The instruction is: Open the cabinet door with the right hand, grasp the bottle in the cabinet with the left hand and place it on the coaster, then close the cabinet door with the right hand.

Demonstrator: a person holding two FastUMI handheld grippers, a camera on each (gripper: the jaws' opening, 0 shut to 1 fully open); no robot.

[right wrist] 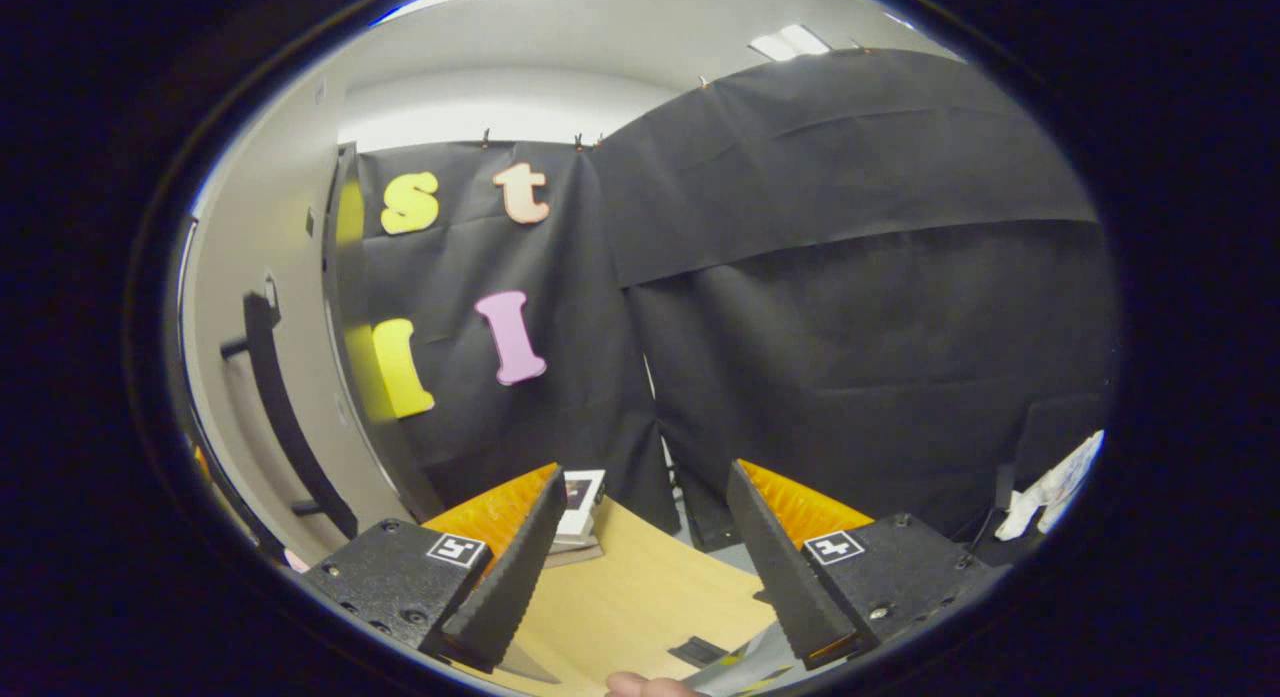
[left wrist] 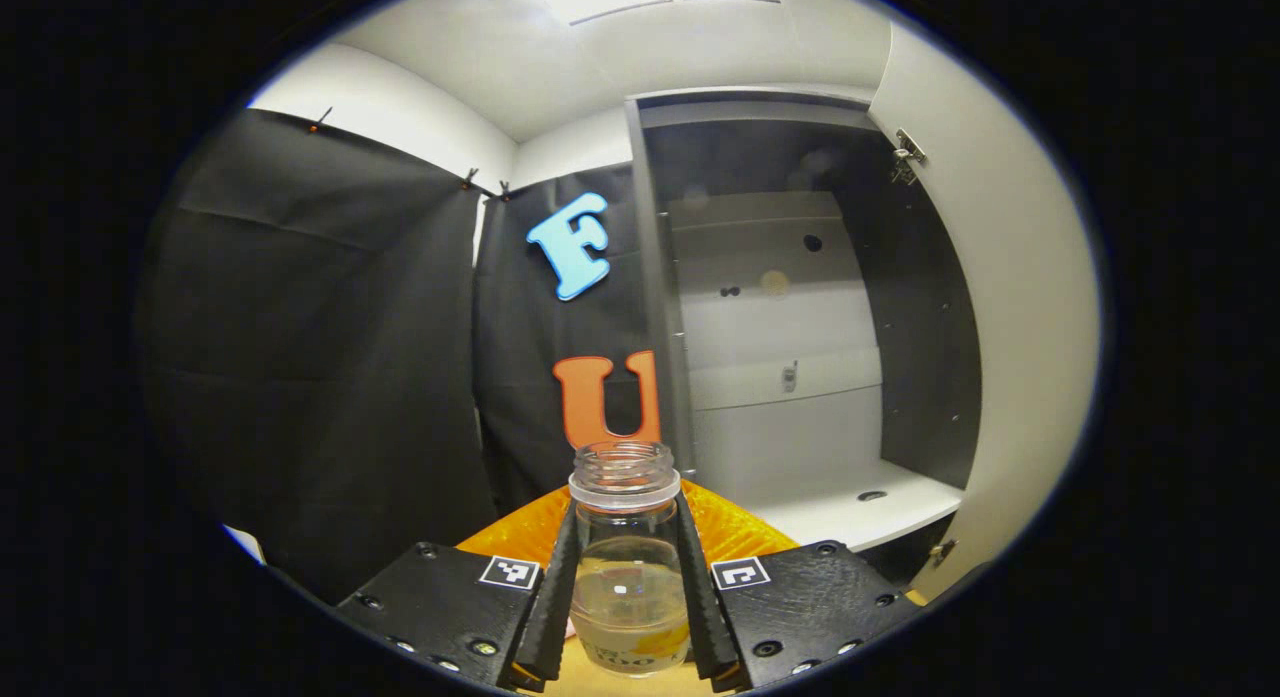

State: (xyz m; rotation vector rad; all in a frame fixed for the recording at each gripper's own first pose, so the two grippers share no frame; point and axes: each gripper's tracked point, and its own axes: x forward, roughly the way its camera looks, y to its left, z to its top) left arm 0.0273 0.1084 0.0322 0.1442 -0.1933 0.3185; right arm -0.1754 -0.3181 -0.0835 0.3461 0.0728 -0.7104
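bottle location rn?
In the left gripper view, bottom centre: the bottle is clamped between the left gripper fingers, out in front of the open cabinet.

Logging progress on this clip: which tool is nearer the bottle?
Left. The left tool is shut on the bottle, a finger on each side. The right tool hangs open over the table, beside the cabinet door.
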